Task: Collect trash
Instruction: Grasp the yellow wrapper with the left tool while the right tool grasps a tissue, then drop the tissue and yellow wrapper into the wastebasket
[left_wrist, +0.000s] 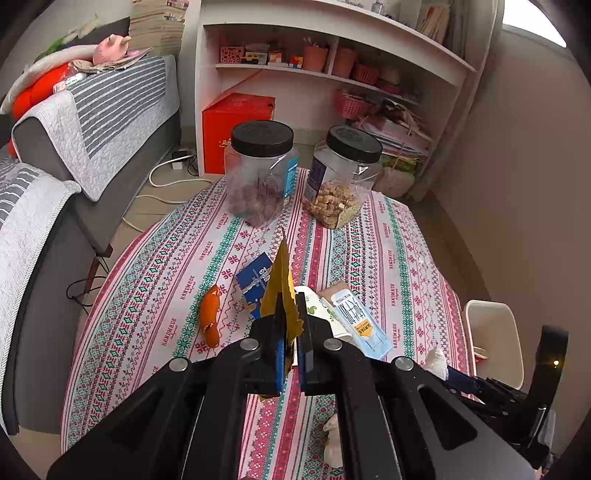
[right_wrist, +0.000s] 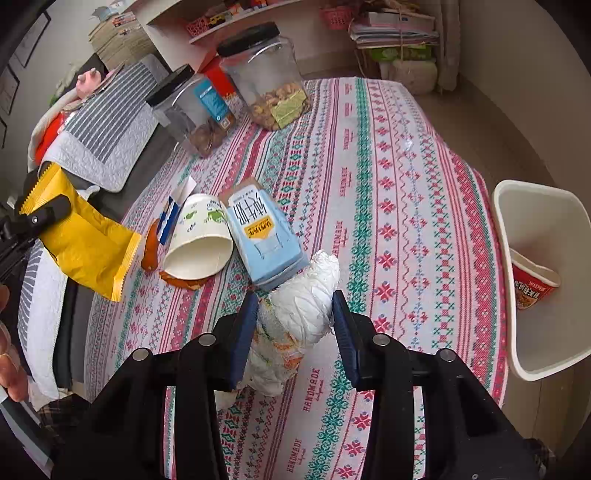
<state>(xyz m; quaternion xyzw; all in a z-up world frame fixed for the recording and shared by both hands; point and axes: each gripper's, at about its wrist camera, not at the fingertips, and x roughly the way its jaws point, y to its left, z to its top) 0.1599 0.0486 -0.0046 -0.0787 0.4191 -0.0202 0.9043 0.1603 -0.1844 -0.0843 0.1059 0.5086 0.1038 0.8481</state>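
Note:
My left gripper (left_wrist: 291, 306) is shut on a yellow snack wrapper (left_wrist: 280, 280) and holds it above the table; the wrapper also shows in the right wrist view (right_wrist: 85, 236). My right gripper (right_wrist: 295, 306) holds a crumpled white tissue (right_wrist: 303, 314) between its jaws, lifted off the cloth. On the table lie a light blue milk carton (right_wrist: 264, 236), a tipped paper cup (right_wrist: 199, 236), a blue wrapper (left_wrist: 255, 277) and orange peel (left_wrist: 210, 314). A white trash bin (right_wrist: 535, 280) stands at the table's right edge with a red noodle cup (right_wrist: 532, 284) inside.
Two clear jars with black lids (left_wrist: 258, 173) (left_wrist: 340, 177) stand at the table's far side. A grey sofa (left_wrist: 92, 122) is on the left and a white shelf (left_wrist: 332, 66) behind. Another tissue (left_wrist: 332, 439) lies near the front edge.

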